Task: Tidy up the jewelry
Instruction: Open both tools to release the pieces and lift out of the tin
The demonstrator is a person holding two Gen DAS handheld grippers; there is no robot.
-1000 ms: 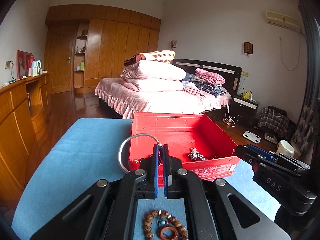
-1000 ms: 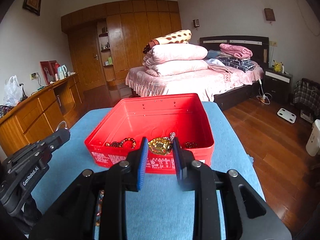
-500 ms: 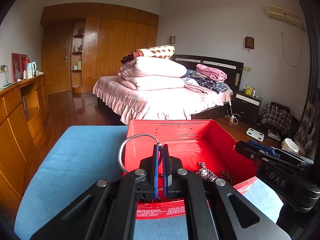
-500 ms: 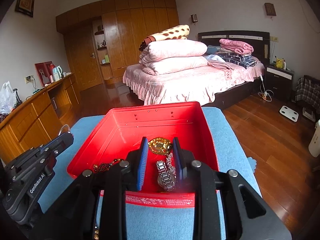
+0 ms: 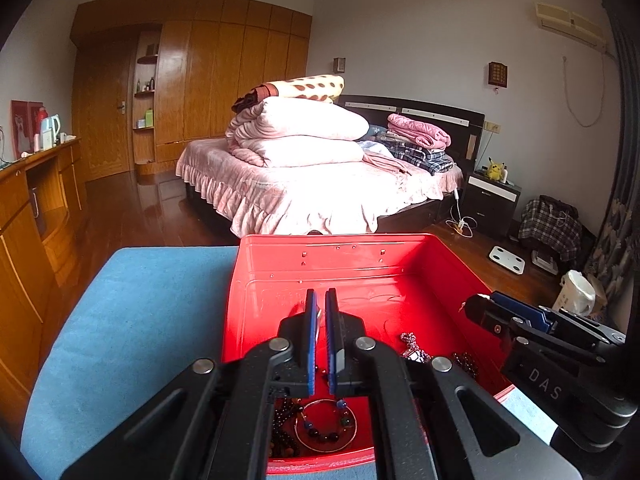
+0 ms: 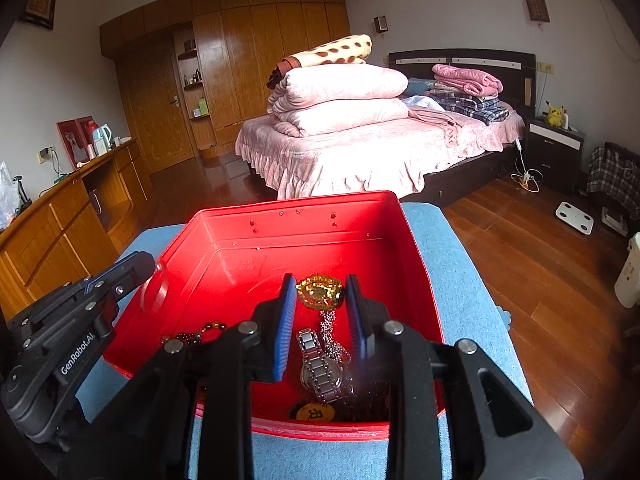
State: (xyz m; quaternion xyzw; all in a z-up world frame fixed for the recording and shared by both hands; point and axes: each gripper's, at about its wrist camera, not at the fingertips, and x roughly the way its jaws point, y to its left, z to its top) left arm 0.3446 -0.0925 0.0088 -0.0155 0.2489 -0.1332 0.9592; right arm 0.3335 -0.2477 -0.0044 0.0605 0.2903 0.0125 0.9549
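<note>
1. The right claw (image 6: 320, 282) is set narrow, and its jaws have just been opening a little. A gold piece (image 6: 320, 294) is seen between the pads with each of its edges at a pad, so it is judged to be gripped lightly.
2. The gold piece is carried inside the red box (image 6: 416, 248), towards its right half. Its long axis is laid straight across the claw from pad to pad, and a chain (image 6: 330, 332) is hung from it towards the box floor.
3. A watch (image 6: 320, 364) is found on the box floor on the near side of the gold piece, in line with the claw. The coming move is therefore judged to be a plain release, with all four walls well clear of the drop.
4. The left claw (image 5: 319, 316) is closed almost completely over the left half of the box. A glint is seen between its pads, and in the right view a pale hoop (image 6: 154, 290) is hung from its tip beside the left wall. The hoop is judged to be pinched there.
5. A beaded ring (image 5: 326, 426) is already laid on the box floor under the left claw.
6. The right hand is judged the nearer to letting go, as its piece is already placed above the other jewelry. The blue worktop (image 5: 140, 300) is left out of the move.
</note>
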